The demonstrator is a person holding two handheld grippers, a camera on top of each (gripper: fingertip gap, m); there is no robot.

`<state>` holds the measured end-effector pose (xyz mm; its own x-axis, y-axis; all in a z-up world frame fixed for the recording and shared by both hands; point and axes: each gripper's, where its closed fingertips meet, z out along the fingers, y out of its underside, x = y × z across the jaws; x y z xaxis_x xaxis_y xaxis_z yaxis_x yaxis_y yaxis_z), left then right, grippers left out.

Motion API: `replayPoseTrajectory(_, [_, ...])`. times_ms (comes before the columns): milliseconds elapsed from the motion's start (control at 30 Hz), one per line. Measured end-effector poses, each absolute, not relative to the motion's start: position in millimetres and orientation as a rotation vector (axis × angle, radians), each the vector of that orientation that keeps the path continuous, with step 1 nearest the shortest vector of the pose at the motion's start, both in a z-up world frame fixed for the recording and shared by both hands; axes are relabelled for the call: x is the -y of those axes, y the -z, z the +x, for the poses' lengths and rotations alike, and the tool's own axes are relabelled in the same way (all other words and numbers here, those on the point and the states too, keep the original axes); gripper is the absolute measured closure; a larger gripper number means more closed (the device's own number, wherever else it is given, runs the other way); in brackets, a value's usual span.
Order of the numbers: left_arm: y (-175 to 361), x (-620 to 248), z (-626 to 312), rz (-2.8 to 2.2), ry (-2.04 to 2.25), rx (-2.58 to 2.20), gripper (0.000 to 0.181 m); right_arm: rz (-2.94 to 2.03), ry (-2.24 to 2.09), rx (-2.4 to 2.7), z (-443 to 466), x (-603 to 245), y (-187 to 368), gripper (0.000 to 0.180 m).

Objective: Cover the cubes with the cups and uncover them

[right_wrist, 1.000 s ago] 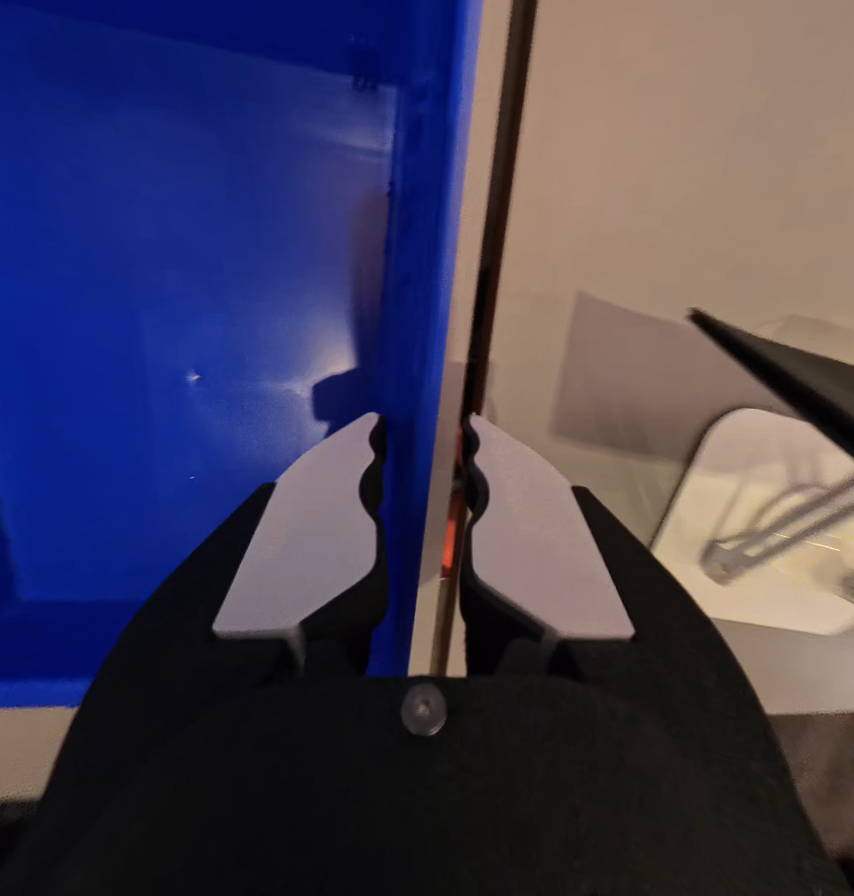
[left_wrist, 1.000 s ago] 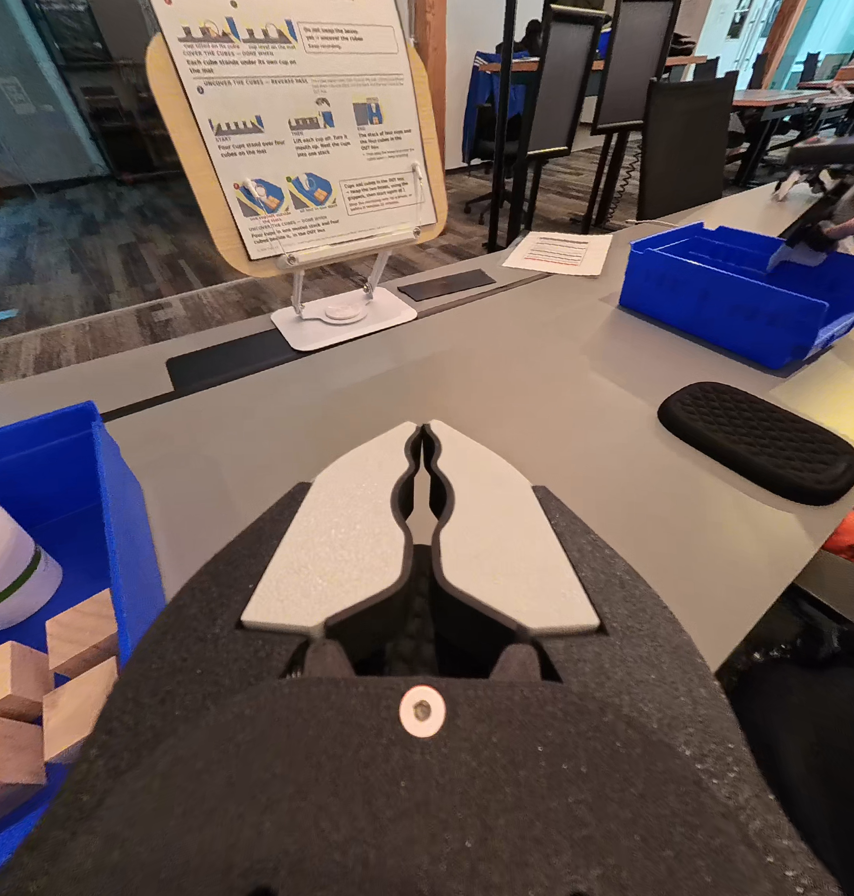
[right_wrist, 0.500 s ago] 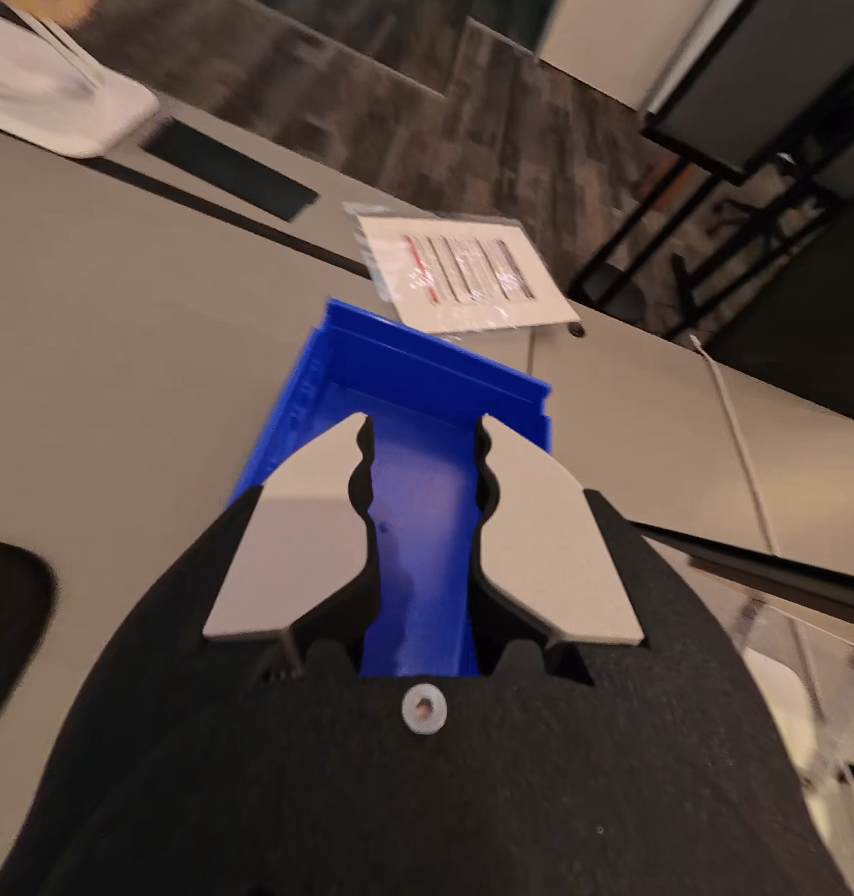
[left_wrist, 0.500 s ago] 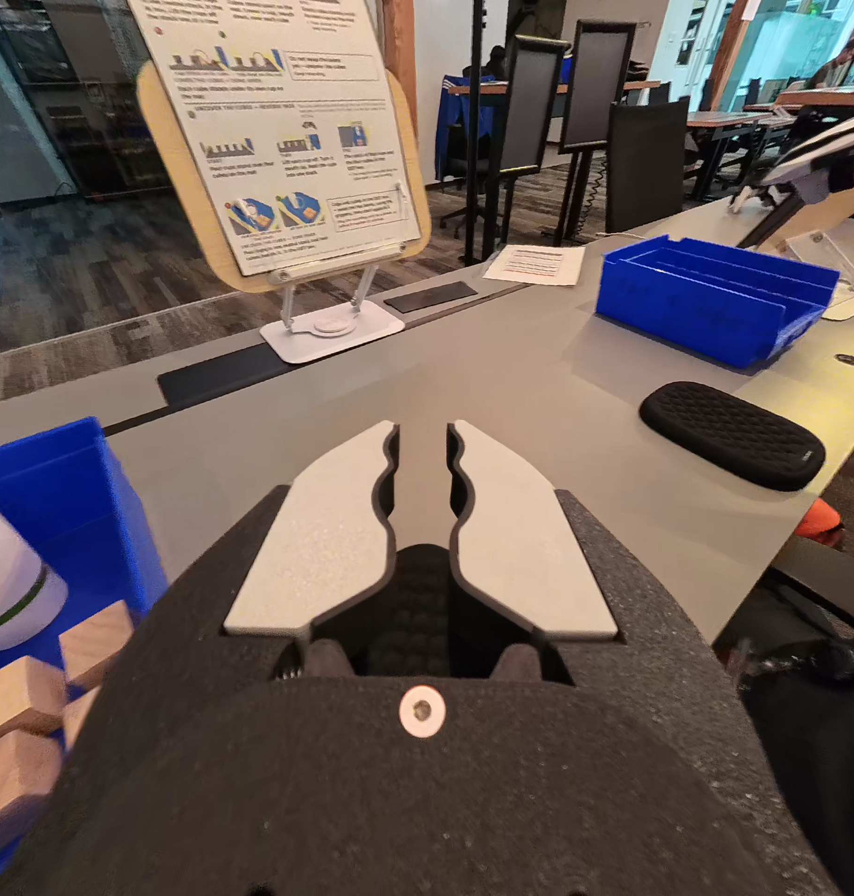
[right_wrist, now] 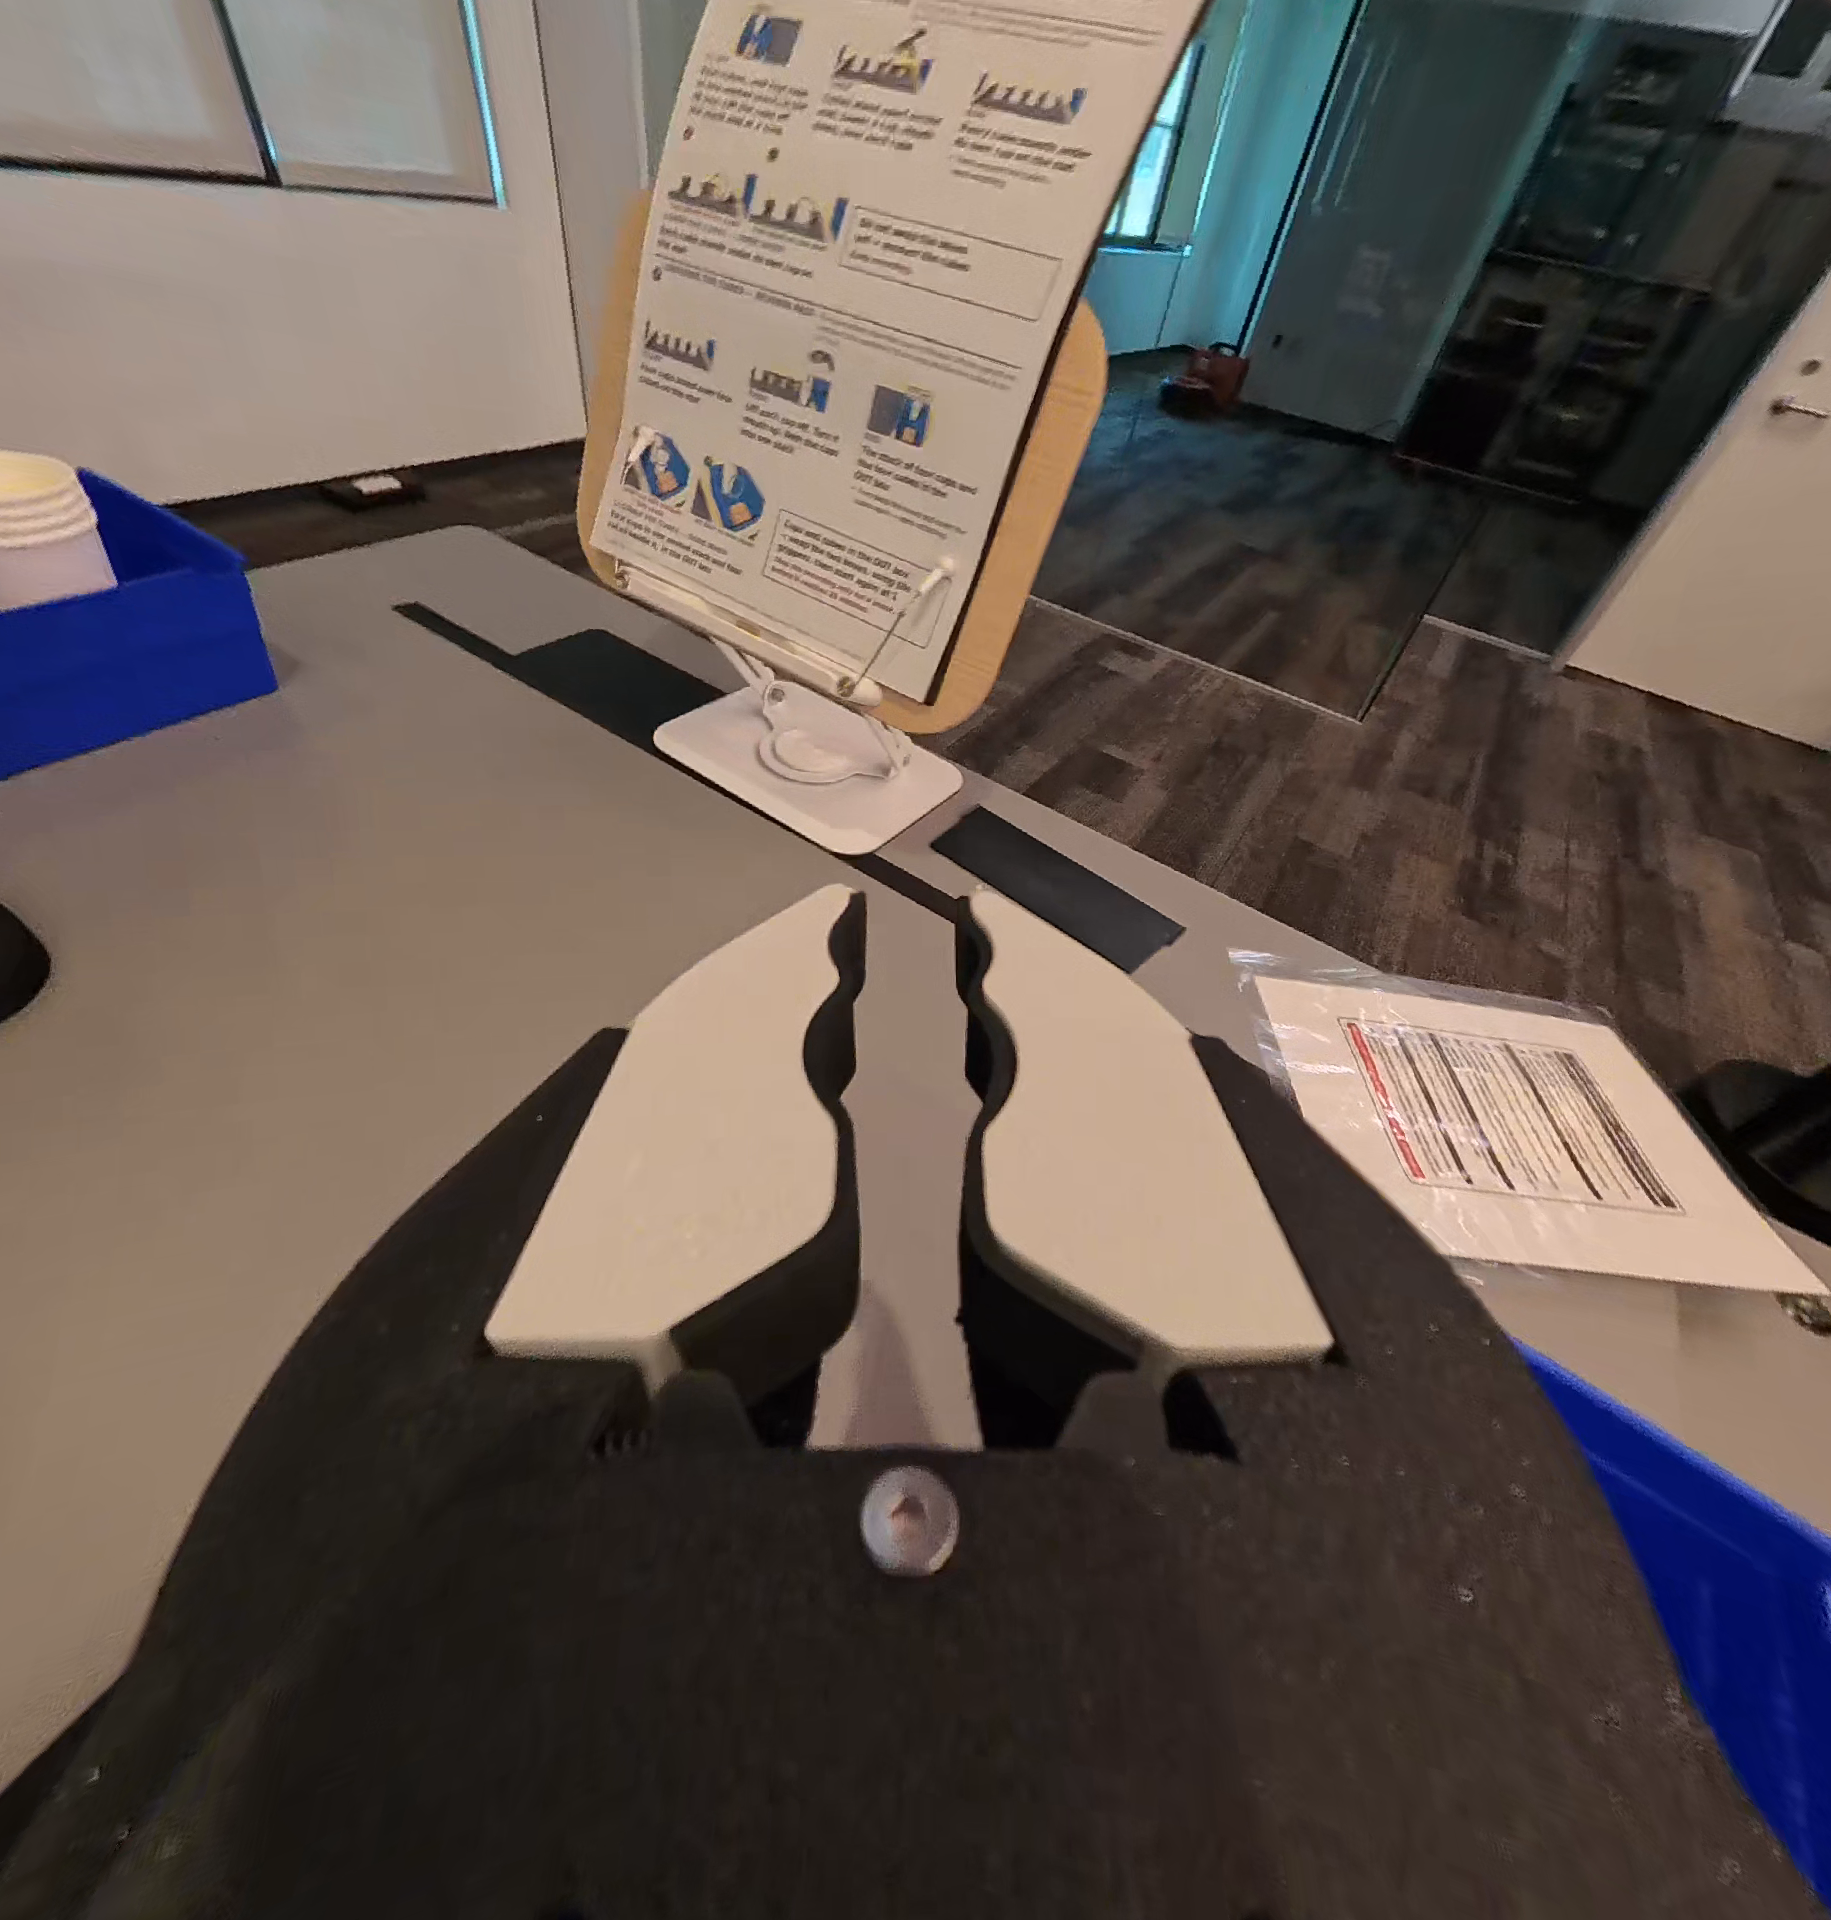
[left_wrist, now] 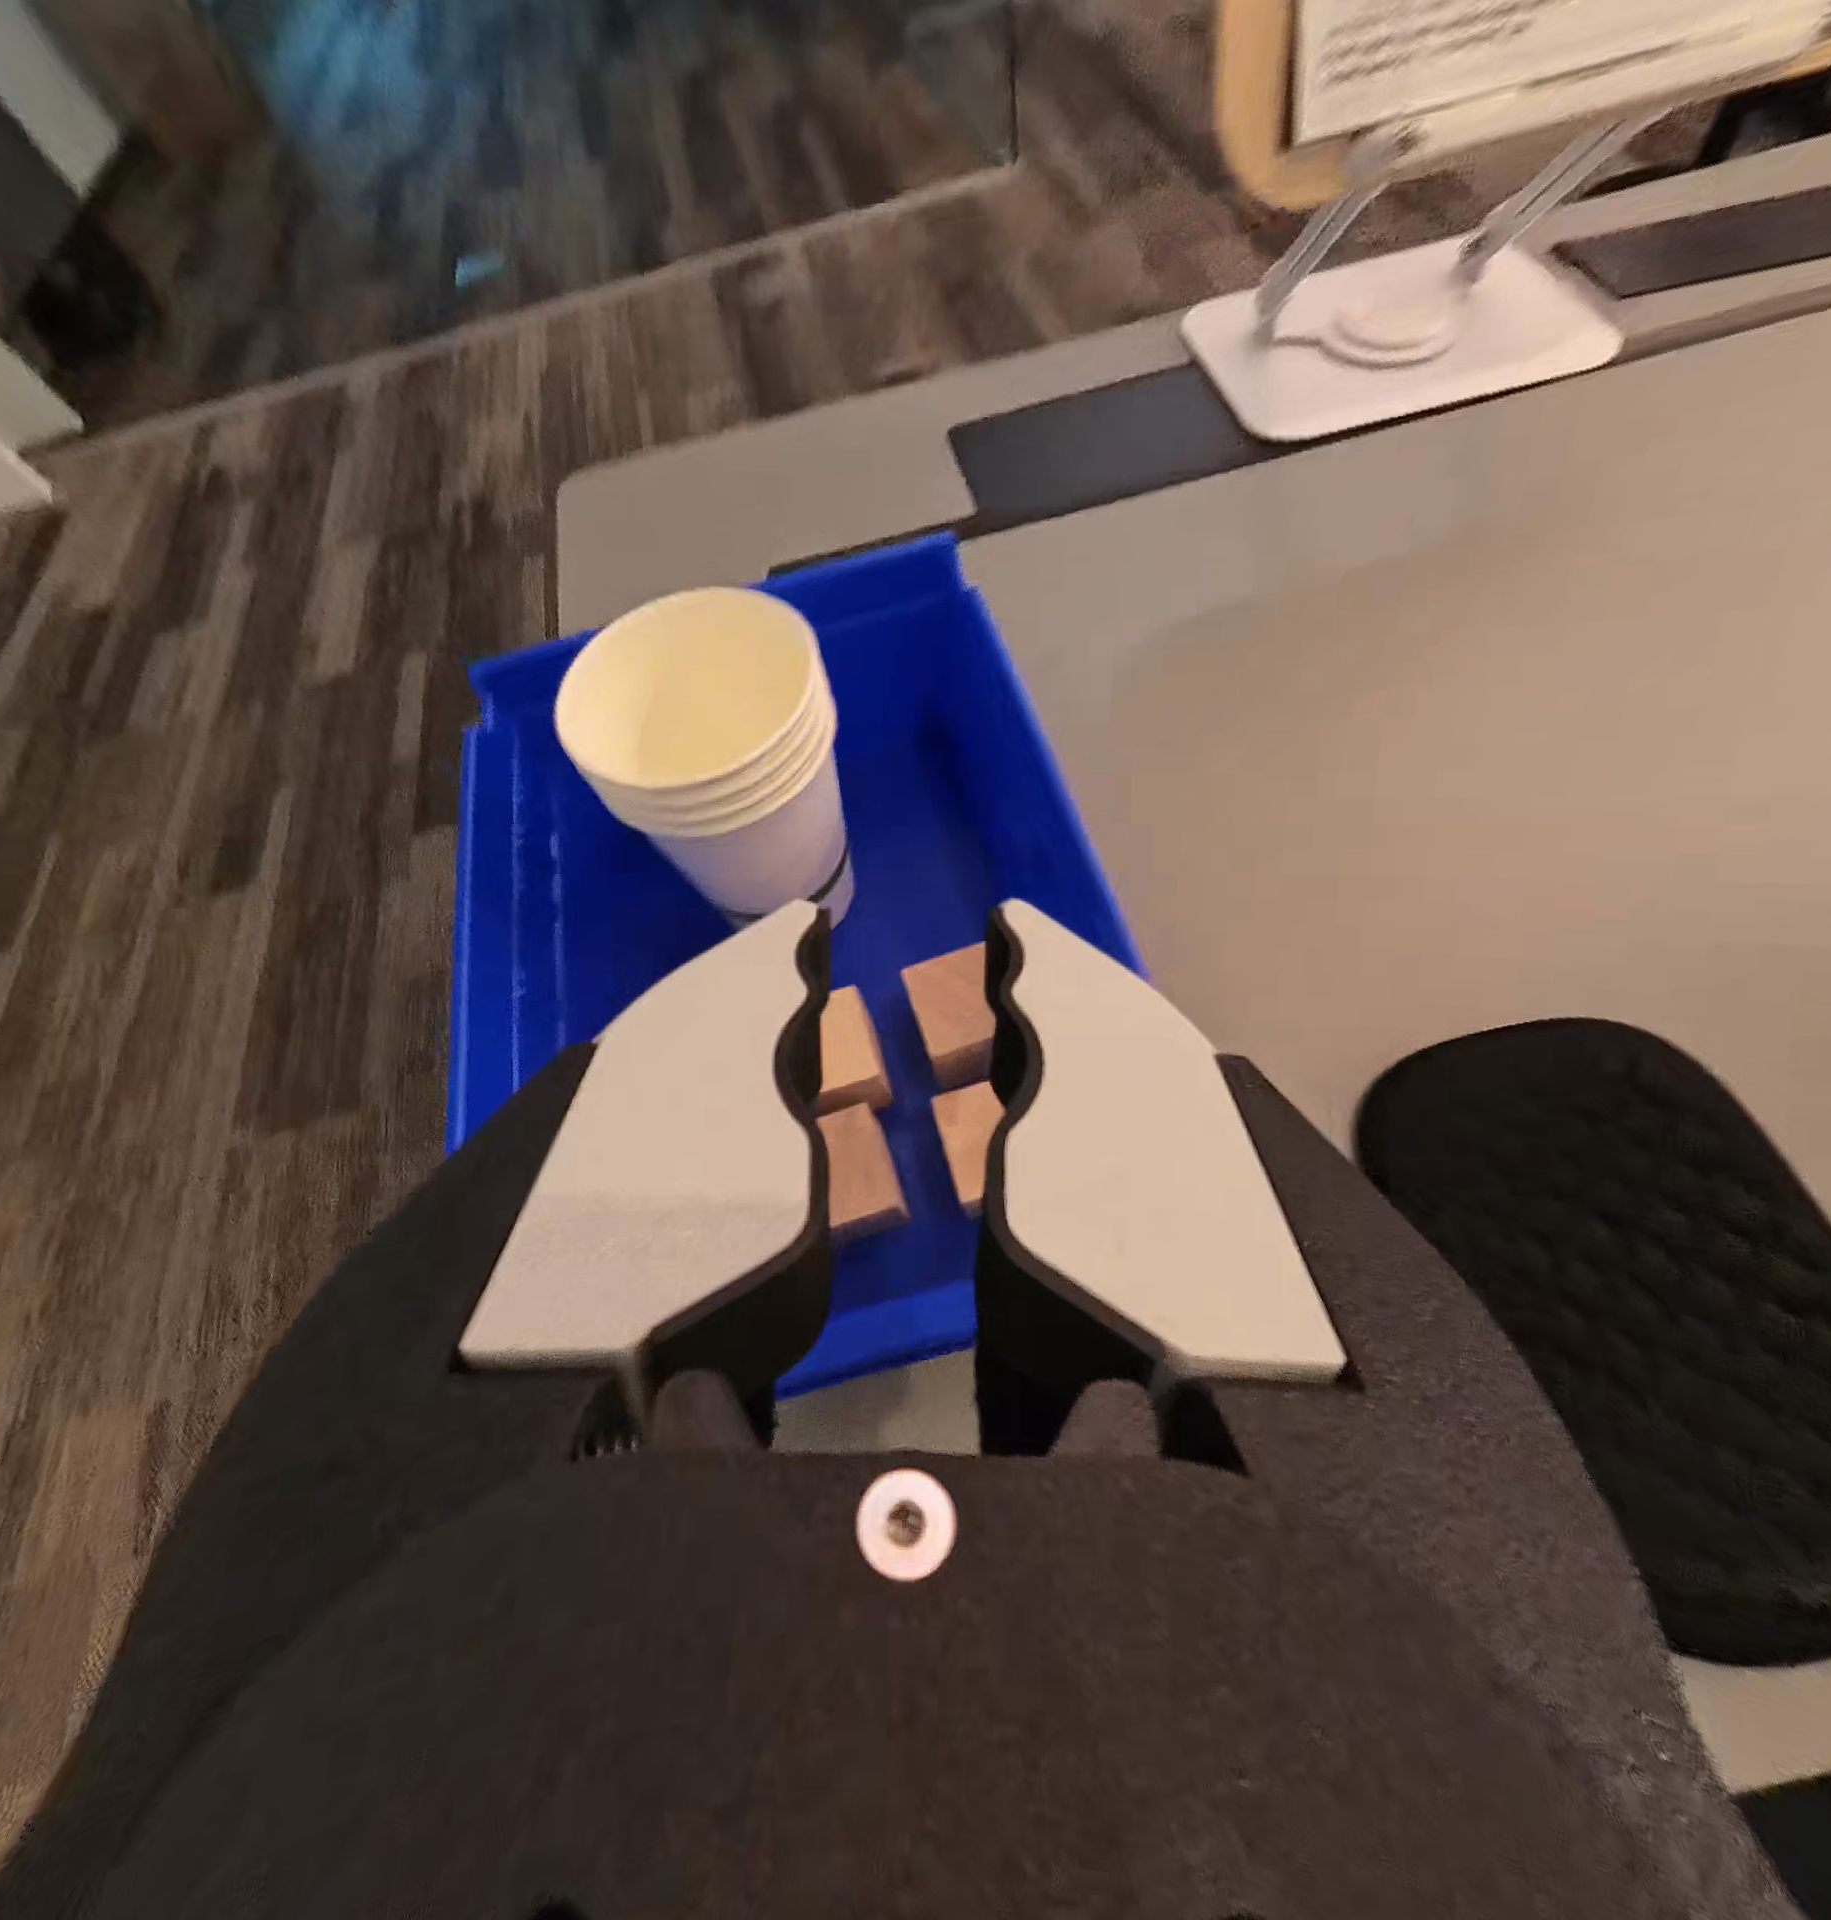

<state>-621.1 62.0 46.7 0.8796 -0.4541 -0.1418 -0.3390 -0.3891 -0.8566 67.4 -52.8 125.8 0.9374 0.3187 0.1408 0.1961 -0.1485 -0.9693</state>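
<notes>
Blue plastic bin [left_wrist: 1036, 810] at tabletop [left_wrist: 1410, 727] edge: nested white paper cups [left_wrist: 724, 748] at 12 o'clock, four wooden cubes [left_wrist: 890, 1091] at 6. Left claw [left_wrist: 903, 925] above cubes, parted, empty. Right claw [right_wrist: 909, 904] parted, empty.

Left gripper [left_wrist: 900, 925] and right gripper [right_wrist: 909, 904] both gape, empty.
</notes>
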Motion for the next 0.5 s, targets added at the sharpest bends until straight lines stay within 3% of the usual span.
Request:
replayPoseTrajectory(267, [13, -90, -644, -2.243, 0.103, -0.599, 0.156, -1.818, -0.088, 0.532, 20, 33, -112, 0.156])
replayPoseTrajectory(367, [41, -82, -652, -2.413, 0.126, -0.558, 0.165, -1.844, -0.076, 0.567, 11, 34, -109, 0.156])
replayPoseTrajectory(500, [69, -74, -659, -2.582, 0.141, -0.444, 0.156, -1.890, -0.044, 0.612, 2, 33, -98, 0.156])
